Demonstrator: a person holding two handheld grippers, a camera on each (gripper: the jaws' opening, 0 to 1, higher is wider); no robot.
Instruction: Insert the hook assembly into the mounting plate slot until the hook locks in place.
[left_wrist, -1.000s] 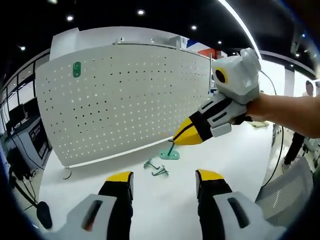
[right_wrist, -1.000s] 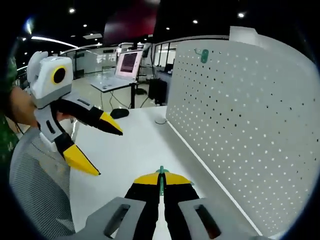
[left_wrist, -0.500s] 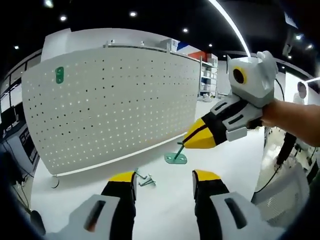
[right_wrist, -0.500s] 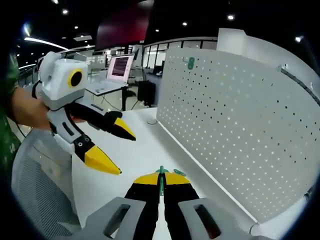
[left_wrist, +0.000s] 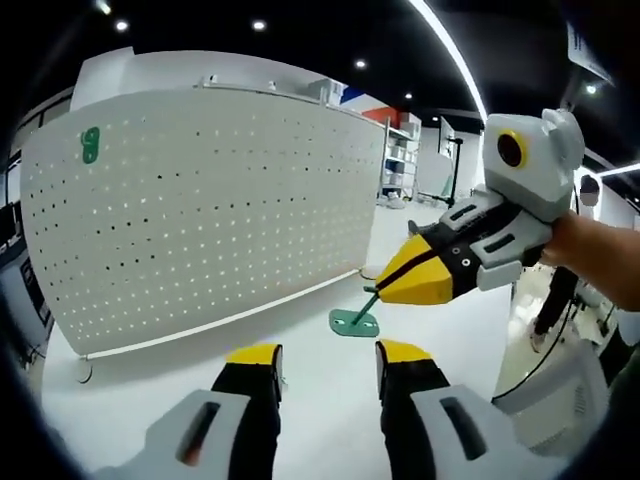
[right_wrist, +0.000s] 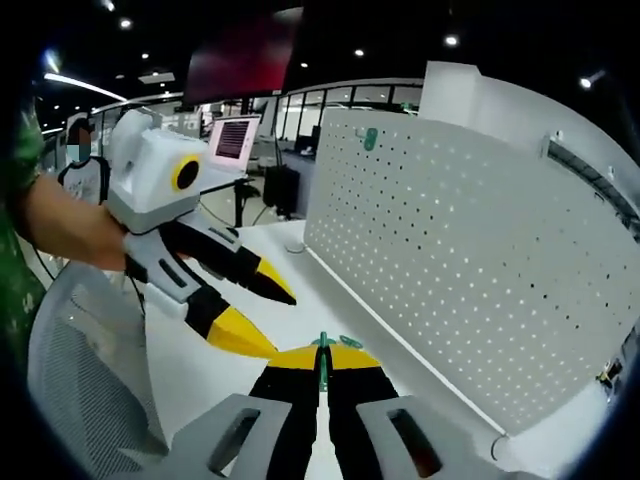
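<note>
A white perforated mounting plate (left_wrist: 220, 210) stands upright on the white table (left_wrist: 320, 400); it also appears at the right of the right gripper view as the mounting plate (right_wrist: 450, 270). My right gripper (left_wrist: 382, 288) comes in from the right, shut on the stem of a green hook assembly (left_wrist: 353, 322) whose flat base hangs just above the table. In its own view the right gripper (right_wrist: 322, 352) pinches the thin green hook assembly (right_wrist: 322, 368). My left gripper (left_wrist: 328, 353) is open with nothing between its jaws, and the left gripper (right_wrist: 280, 323) shows open beside the right one.
Another green hook (left_wrist: 90, 143) sits high on the plate's left side, seen too as a green hook (right_wrist: 370, 138). A laptop (right_wrist: 232, 140) stands on a far desk. A grey mesh chair (right_wrist: 80, 370) is at the near left. A person's arm (left_wrist: 600, 255) holds the right gripper.
Both views have swung. The loose metal hooks on the table have slid out of the left gripper view. The two grippers have come closer together, the right still shut on the green hook.
</note>
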